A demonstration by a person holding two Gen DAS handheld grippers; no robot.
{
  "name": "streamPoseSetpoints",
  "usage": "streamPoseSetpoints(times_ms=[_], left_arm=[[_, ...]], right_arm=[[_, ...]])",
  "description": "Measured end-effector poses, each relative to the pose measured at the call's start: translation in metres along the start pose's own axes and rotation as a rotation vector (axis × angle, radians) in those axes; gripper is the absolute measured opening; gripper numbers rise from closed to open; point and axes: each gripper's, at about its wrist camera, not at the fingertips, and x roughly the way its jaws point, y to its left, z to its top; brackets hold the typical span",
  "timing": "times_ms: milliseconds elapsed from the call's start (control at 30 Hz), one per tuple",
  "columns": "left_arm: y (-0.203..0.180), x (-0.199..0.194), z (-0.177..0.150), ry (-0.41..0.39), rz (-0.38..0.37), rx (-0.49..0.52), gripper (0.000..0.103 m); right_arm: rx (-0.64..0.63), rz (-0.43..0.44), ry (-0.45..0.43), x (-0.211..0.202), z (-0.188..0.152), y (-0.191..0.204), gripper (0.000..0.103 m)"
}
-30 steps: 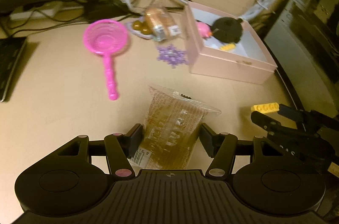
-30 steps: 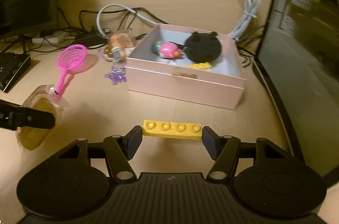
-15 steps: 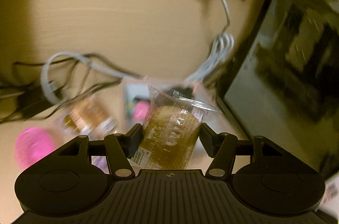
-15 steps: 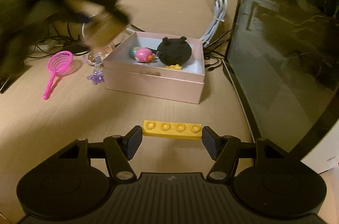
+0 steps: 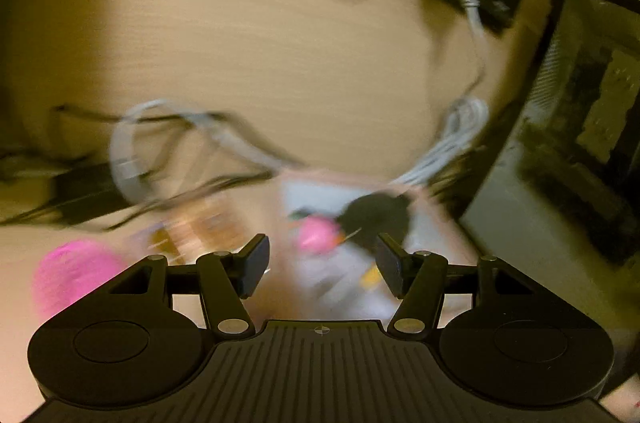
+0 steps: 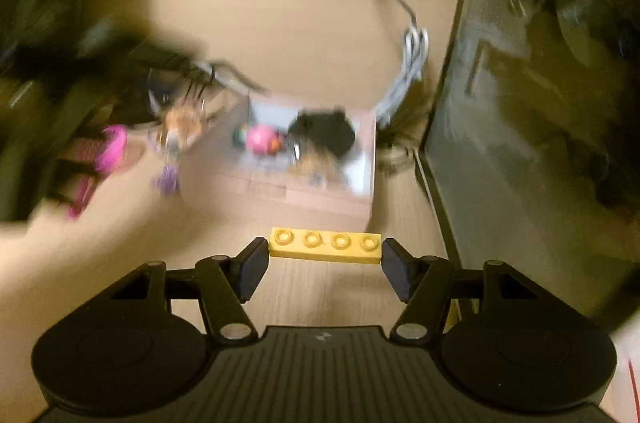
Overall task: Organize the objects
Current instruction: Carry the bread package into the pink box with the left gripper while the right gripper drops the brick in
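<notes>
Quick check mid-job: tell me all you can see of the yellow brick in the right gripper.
The yellow brick is a long, flat, plastic-looking building block with four round studs in a single row on top. It lies level and crosswise between the right gripper's jaws, each end pressed against a dark pad, lifted clear of the wooden desk. It sits just in front of the pink box, not touching it.

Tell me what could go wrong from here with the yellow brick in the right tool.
1. The right tool pinches the yellow brick only by its short ends, at the fingertips, so it could twist or slip out.
2. The pink box already holds a black plush and a pink toy, so the brick may land on them and bounce out.
3. The empty left tool hovers over the same box, so the tools might collide.
</notes>
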Motion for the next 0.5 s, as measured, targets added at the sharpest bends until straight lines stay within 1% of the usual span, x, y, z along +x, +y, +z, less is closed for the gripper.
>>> streamPoseSetpoints(times_ms=[67,133,200,267,300,367,433,500], left_arm=[[0.022,-0.021,-0.016,0.026,0.062,-0.028,0.063],[0.044,-0.040,-0.031,0.060,0.130,-0.083,0.063],[0.064,-0.055,-0.042,0.088,0.186,-0.135,0.063],[0.082,-0.068,-0.052,0.112,0.228,-0.171,0.063],[0.090,-0.072,-0.056,0.132,0.245,-0.177,0.063],[0.103,-0.078,-0.062,0.165,0.267,-0.179,0.063],[0.113,-0.082,-0.064,0.170,0.276,-0.190,0.063],[0.121,-0.082,-0.062,0.165,0.269,-0.203,0.063]], right_arm=[[0.010,0.015,-0.047,0.014,0.023,0.002,0.062],[0.019,0.037,-0.091,0.031,0.047,0.009,0.062],[0.014,0.063,-0.107,0.051,0.069,0.019,0.063],[-0.002,0.063,-0.074,0.075,0.086,0.034,0.081],[-0.008,0.059,-0.059,0.083,0.090,0.041,0.089],[-0.012,0.069,-0.039,0.091,0.089,0.051,0.089],[-0.007,0.108,-0.013,0.088,0.081,0.062,0.090],[-0.037,0.126,0.007,0.084,0.066,0.074,0.092]])
